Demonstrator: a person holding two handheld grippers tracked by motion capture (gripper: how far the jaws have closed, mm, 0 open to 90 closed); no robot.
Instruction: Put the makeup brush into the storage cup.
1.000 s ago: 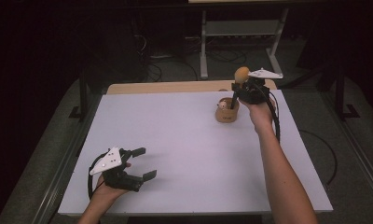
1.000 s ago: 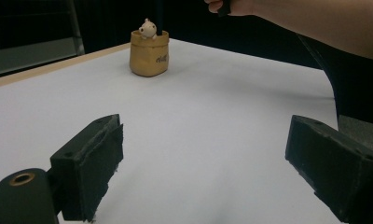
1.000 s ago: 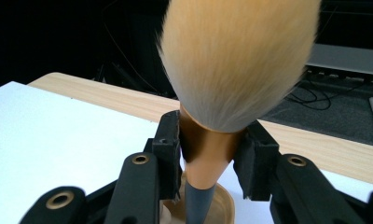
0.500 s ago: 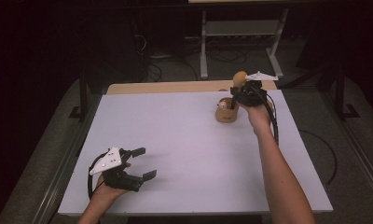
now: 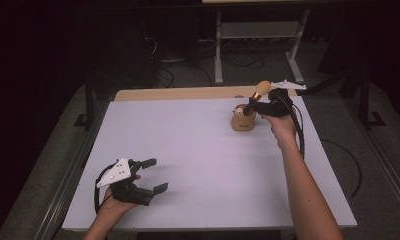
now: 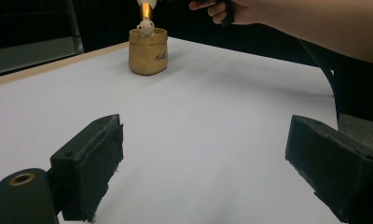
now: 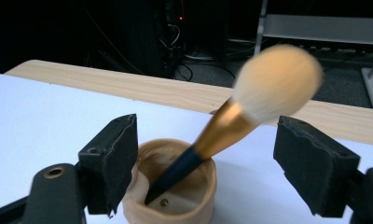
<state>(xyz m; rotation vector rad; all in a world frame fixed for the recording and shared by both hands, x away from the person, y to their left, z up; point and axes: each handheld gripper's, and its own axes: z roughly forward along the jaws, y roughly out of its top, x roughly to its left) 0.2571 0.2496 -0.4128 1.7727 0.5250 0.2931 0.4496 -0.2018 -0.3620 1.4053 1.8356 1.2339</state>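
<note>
We are holding our right gripper (image 7: pixel 205 172) around the brush (image 7: pixel 231 126), its jaws just opening and clear of the handle. The brush is leaning in the tan pot (image 5: pixel 243 121). Our left gripper (image 5: pixel 152 175) is resting wide and empty.

bench (image 5: pixel 198 150): white top, pretty much bare, with a light wood strip (image 5: pixel 178 93) running along its far edge
cup (image 5: pixel 243 119): small tan holder sitting right on the bench, close to that wood strip and over toward the right end
in the cup: a makeup brush (image 7: pixel 231 123) leaning out with the fluffy end up, plus some little pale figure (image 6: pixel 146 28) poking over the rim
near side from the cup: plain white sheet
floor (image 5: pixel 368 150): grey, cables on it
</note>
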